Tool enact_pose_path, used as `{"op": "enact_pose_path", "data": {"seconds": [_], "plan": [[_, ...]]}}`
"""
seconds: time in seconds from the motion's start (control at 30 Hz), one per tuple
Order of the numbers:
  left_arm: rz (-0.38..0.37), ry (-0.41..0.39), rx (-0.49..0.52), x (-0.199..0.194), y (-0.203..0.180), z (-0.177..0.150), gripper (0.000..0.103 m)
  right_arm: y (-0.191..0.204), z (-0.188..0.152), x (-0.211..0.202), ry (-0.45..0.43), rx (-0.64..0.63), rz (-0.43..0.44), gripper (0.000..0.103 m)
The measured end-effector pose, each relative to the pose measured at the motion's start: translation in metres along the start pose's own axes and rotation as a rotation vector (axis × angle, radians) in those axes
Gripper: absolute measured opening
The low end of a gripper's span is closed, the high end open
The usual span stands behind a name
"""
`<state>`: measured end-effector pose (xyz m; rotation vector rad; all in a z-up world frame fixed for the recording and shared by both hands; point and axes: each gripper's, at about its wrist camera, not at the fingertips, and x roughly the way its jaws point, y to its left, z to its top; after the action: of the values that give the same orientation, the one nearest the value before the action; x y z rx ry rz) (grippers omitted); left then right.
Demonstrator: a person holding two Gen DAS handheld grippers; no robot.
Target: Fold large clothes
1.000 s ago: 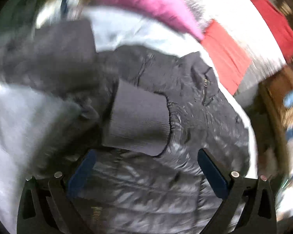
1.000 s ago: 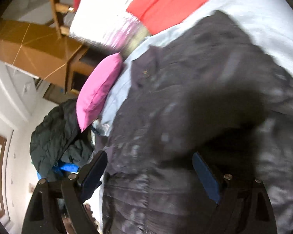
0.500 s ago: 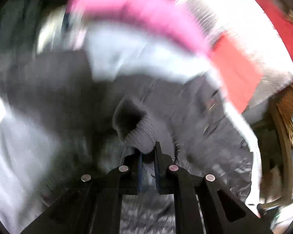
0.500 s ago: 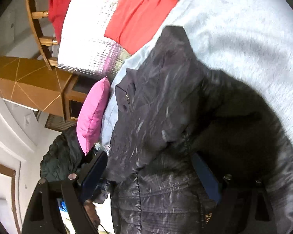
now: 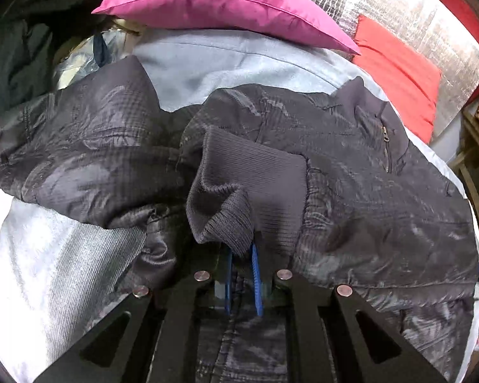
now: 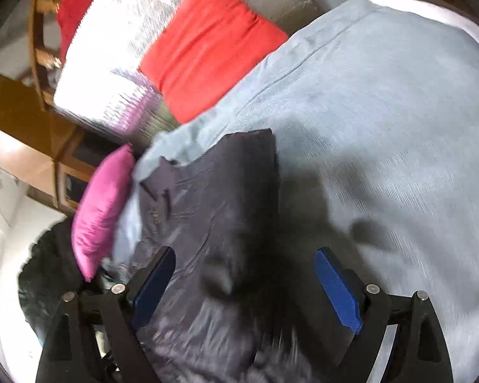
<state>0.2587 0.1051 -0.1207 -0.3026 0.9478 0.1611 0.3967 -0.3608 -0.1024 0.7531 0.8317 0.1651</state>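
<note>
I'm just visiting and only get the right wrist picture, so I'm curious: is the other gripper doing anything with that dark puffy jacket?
Observer: Yes. The left gripper is shut on the ribbed knit cuff of a sleeve of the dark quilted jacket.

Operator: Where is that cuff lying?

Observer: Over the middle of the jacket's body; the sleeve runs in from the left.

Operator: My pink pillow looks blurred. Is it touching the jacket?

Observer: No. The magenta pillow sits behind it, with a strip of the pale blue bedcover between them.

Operator: And my own fingers?

Observer: The right gripper is open above the jacket, holding nothing.
</note>
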Motion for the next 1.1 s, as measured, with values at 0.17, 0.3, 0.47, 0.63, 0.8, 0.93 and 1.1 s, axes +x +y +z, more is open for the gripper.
{"op": "enact_pose_path", "data": {"seconds": [0.17,0.3,0.47,0.63,0.8,0.93,1.1], "plan": [[0.014,-0.011,0.044,0.007,-0.007,0.003,0.012,0.004,0.018,0.047,0.091,-0.081,-0.138,0.066],[-0.009,-0.031,0.066,0.004,-0.015,0.005,0.012,0.027,0.018,0.042,0.045,-0.188,-0.158,0.017],[0.002,-0.022,0.105,0.016,-0.026,-0.004,0.014,0.015,0.014,0.05,0.004,-0.203,-0.248,0.023],[-0.008,-0.022,0.082,0.015,-0.021,-0.003,0.015,0.019,0.009,0.007,-0.085,-0.191,-0.221,0.048],[0.001,-0.032,0.084,0.016,-0.023,-0.004,0.016,0.051,-0.029,-0.033,-0.081,-0.225,-0.029,0.056],[0.001,-0.028,0.063,0.017,-0.023,-0.001,0.029,0.042,-0.056,-0.003,0.079,-0.21,0.052,0.066],[0.028,-0.024,0.053,0.01,-0.013,0.001,0.058,0.022,-0.056,-0.001,0.084,-0.078,0.019,0.061]]}}
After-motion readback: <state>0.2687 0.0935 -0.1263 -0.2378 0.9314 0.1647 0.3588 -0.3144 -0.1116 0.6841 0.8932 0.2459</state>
